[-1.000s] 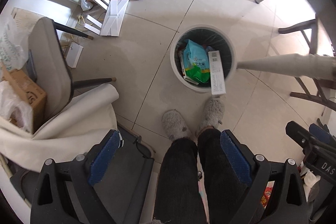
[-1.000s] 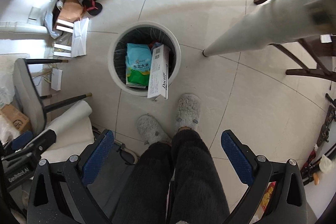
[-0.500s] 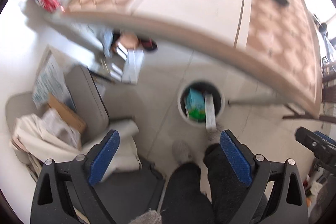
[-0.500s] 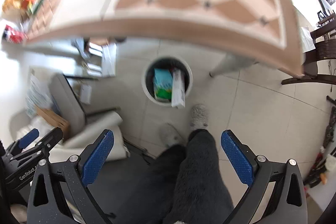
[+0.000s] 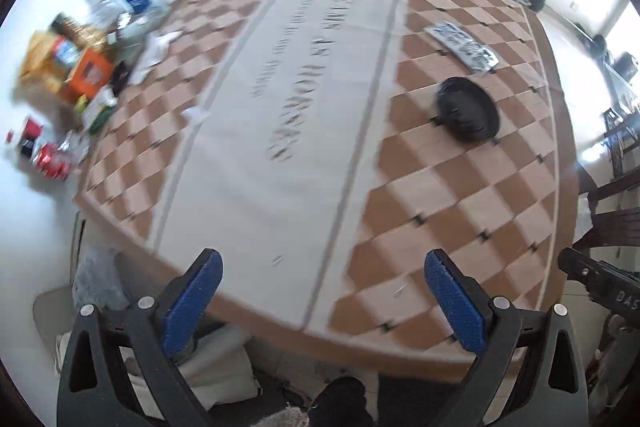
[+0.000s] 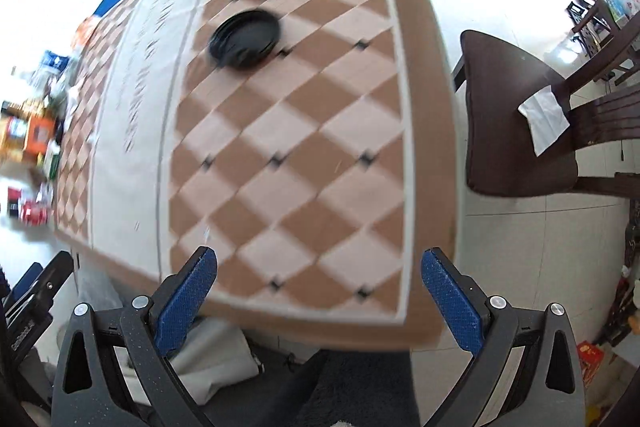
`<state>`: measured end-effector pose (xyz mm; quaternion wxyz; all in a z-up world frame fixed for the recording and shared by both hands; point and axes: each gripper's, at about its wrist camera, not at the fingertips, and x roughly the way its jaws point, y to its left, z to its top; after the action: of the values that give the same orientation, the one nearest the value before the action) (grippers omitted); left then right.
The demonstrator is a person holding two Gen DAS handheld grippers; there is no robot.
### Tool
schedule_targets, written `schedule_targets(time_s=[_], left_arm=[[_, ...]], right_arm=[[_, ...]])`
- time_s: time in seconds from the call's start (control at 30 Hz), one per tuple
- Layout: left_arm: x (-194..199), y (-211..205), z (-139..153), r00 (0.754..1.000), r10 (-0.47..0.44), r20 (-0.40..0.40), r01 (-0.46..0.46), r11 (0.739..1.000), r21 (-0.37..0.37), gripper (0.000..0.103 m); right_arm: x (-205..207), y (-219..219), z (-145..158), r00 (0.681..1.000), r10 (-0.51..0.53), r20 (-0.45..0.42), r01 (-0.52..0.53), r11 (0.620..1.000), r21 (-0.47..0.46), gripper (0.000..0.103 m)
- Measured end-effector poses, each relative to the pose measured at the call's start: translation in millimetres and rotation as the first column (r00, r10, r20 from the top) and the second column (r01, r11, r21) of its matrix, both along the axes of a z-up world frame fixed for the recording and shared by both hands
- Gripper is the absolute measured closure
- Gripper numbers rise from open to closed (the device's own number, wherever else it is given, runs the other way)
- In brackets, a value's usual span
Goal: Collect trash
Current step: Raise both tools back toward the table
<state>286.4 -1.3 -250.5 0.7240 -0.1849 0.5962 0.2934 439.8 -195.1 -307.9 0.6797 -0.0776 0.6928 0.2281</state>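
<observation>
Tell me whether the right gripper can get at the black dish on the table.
Probably yes: the right gripper is open and empty, and the tablecloth between it and the black dish looks bare. It lies well ahead, though.

The table (image 5: 460, 195) wears a cloth of brown and pale pink diamonds, with a beige band lettered in grey down its middle. At two o'clock sits a black lid (image 5: 468, 109); past it, a black-and-white printed packet (image 5: 462, 45). Both grippers carry blue pads (image 6: 186, 301) on black frames.
</observation>
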Motion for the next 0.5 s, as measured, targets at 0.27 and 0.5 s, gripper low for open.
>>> schedule_targets(time_s=[0.27,0.5], left_arm=[[149.1,-0.1,-67.4,0.996,-0.045,-0.078,0.026,0.973,-0.229,0.0],[203.2,13.1,-116.8,0.986,-0.007,-0.167,-0.048,0.945,-0.324,0.0]], right_arm=[[127.9,17.7,-52.3,0.998,-0.038,-0.041,0.035,0.997,-0.069,0.0],[199.5,23.5,-74.9,0.997,-0.058,-0.052,0.053,0.994,-0.097,0.0]])
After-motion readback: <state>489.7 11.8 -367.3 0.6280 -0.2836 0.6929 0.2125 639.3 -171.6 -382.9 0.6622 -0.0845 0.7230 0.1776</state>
